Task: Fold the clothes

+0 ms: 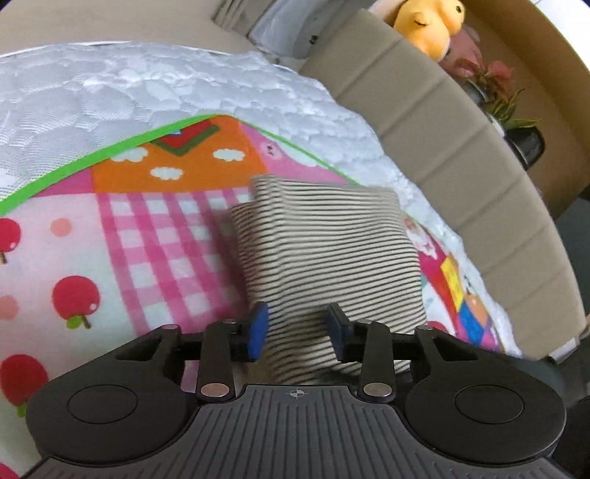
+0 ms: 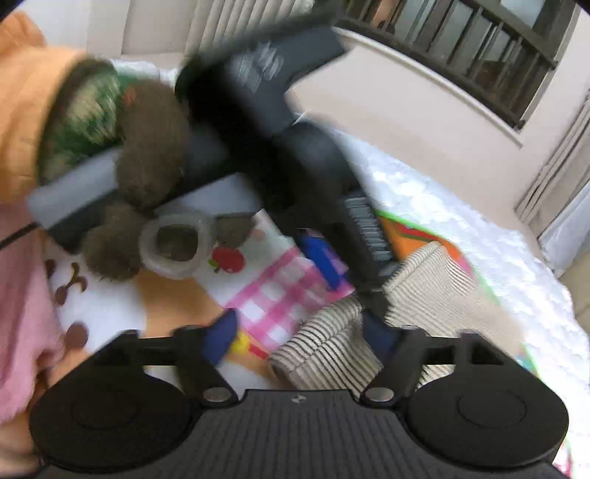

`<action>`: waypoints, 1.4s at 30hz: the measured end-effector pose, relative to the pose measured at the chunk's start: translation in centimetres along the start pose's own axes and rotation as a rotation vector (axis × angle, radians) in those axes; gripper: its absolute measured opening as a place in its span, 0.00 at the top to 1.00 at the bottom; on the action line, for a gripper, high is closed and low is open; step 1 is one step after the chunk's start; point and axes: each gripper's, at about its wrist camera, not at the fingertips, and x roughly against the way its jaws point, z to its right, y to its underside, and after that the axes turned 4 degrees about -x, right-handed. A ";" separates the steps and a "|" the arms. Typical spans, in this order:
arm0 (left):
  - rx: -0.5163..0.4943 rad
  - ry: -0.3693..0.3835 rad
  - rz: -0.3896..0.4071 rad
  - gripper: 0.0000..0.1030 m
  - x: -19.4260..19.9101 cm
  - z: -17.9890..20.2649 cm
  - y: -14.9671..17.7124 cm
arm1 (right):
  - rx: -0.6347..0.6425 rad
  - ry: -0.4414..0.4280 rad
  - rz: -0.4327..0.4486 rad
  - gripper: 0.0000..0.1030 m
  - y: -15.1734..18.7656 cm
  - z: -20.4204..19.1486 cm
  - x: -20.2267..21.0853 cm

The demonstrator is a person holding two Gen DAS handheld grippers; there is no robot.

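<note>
Folded striped garment (image 1: 324, 254) lies between the left claw's (image 1: 298, 331) parted pads.

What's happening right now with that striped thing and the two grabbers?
Left hand-held gripper part open over striped garment. Right hand-held gripper open. Garment folded on play mat.

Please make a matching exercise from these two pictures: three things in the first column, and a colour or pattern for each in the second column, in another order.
Things:
1. folded garment
2. plush toy
3. play mat

Colour or pattern:
A. yellow-orange
B. pink checks and red apples, green edge
C. thin dark stripes on cream

Right pairs: 1-C, 2-A, 3-B
</note>
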 end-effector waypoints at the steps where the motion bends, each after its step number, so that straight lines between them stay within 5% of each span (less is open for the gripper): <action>1: 0.007 -0.016 -0.011 0.42 -0.2 -0.2 0.1 | -0.013 0.016 0.015 0.08 0.1 0.7 0.8; 3: 0.021 -0.018 -0.029 0.42 -0.6 -0.6 0.2 | -0.072 0.059 0.067 0.00 0.0 2.4 2.7; 7: 0.021 -0.014 -0.036 0.42 -0.7 -0.8 0.3 | -0.238 0.138 0.115 0.00 0.4 5.7 3.0; 9: 0.014 -0.018 -0.037 0.42 -0.6 -0.7 0.5 | -0.326 0.219 0.071 0.00 1.0 6.9 1.0; 12: 0.023 -0.015 -0.039 0.41 -0.6 -0.8 0.6 | -0.362 0.313 -0.186 0.00 2.4 7.1 -5.5; 18: 0.033 -0.048 -0.039 0.43 -0.3 -1.3 0.5 | -0.442 0.318 -0.147 0.00 2.7 7.2 -6.1; 23: 0.072 0.021 0.069 0.42 1.9 -1.1 -0.4 | -0.631 0.218 -0.156 0.00 3.4 9.7 -5.9; 26: 0.023 0.025 0.023 0.42 0.7 0.2 0.1 | -0.894 0.050 -0.174 0.00 6.0 12.9 -6.1; 28: -0.037 -0.056 -0.042 0.40 -0.5 0.6 0.7 | -1.047 -0.067 -0.175 0.00 7.8 14.8 -5.8; 29: -0.059 -0.083 -0.052 0.30 -0.9 0.6 1.0 | -1.064 -0.054 -0.130 0.00 8.0 15.3 -4.9; 33: -0.080 -0.081 -0.044 0.30 -0.5 0.7 0.8 | -0.984 0.142 0.062 0.00 6.7 17.1 -1.3; 36: -0.116 -0.098 -0.041 0.26 -0.9 1.0 1.0 | -0.906 0.295 0.002 0.03 4.9 18.2 -2.2; 39: -0.106 -0.090 -0.043 0.24 -1.0 0.7 1.0 | -0.783 0.354 -0.129 0.03 4.6 18.1 -6.1; 42: -0.106 -0.091 -0.040 0.23 -1.2 0.7 1.0 | -0.748 0.398 -0.140 0.01 5.1 16.9 -7.8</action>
